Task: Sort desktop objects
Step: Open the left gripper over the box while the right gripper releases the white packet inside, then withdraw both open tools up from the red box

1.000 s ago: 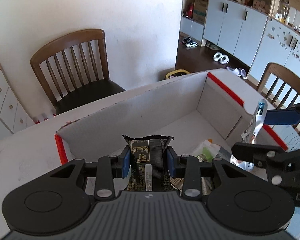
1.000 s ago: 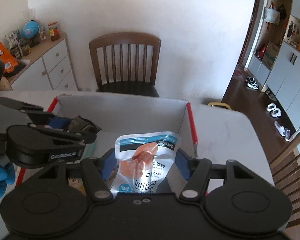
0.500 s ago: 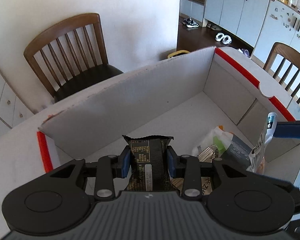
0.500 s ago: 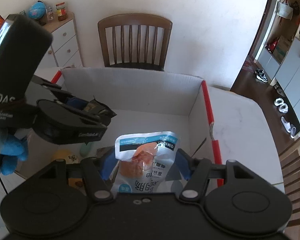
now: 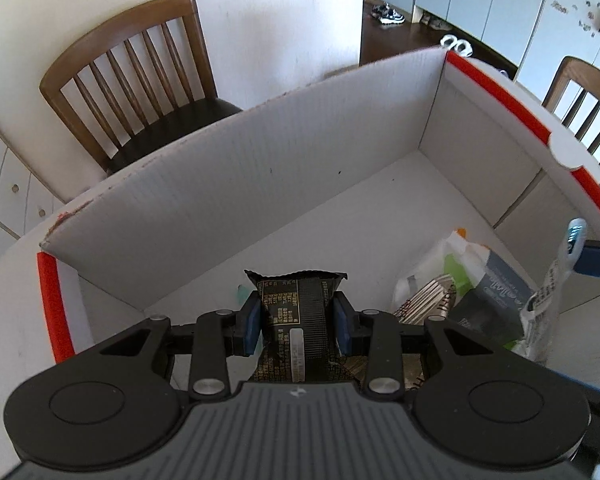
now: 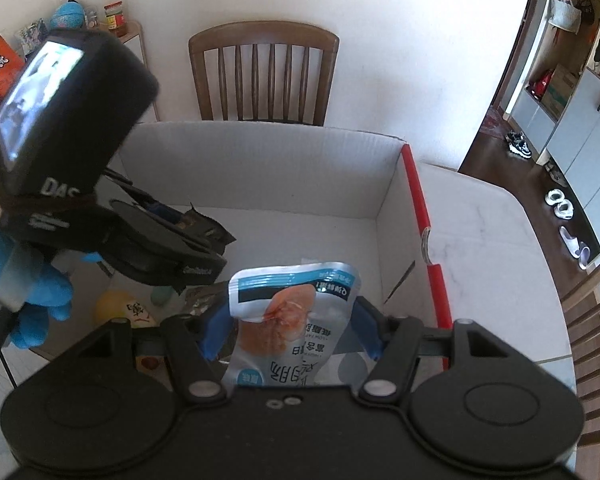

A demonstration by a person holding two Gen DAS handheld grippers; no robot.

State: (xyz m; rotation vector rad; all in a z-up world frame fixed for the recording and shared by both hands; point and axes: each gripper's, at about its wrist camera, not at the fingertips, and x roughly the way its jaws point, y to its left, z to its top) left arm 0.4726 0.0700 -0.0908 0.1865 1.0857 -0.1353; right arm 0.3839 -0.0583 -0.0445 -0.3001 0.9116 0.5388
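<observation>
An open white corrugated cardboard box with red-taped side rims sits on a white marble-patterned desk. Inside it, at the near right in the left wrist view, lies a small heap of packets: a white and green plastic pouch, a dark grey packet with pale script and a striped silvery wrapper. In the right wrist view a round yellow object with dark characters and a small green item lie on the box floor near the left wall.

The left hand-held gripper is clenched on a black snack bar wrapper with gold print and a crimped end, held above the box floor; its long axis runs along the fingers, crimped end pointing forward and down into the box.

The right hand-held gripper has a pale blue and white pouch picturing pink meat between its blue pads, standing over the box's right part, long axis along the fingers, sealed top edge forward. The pads stand at the pouch's edges; I cannot tell whether they press it
</observation>
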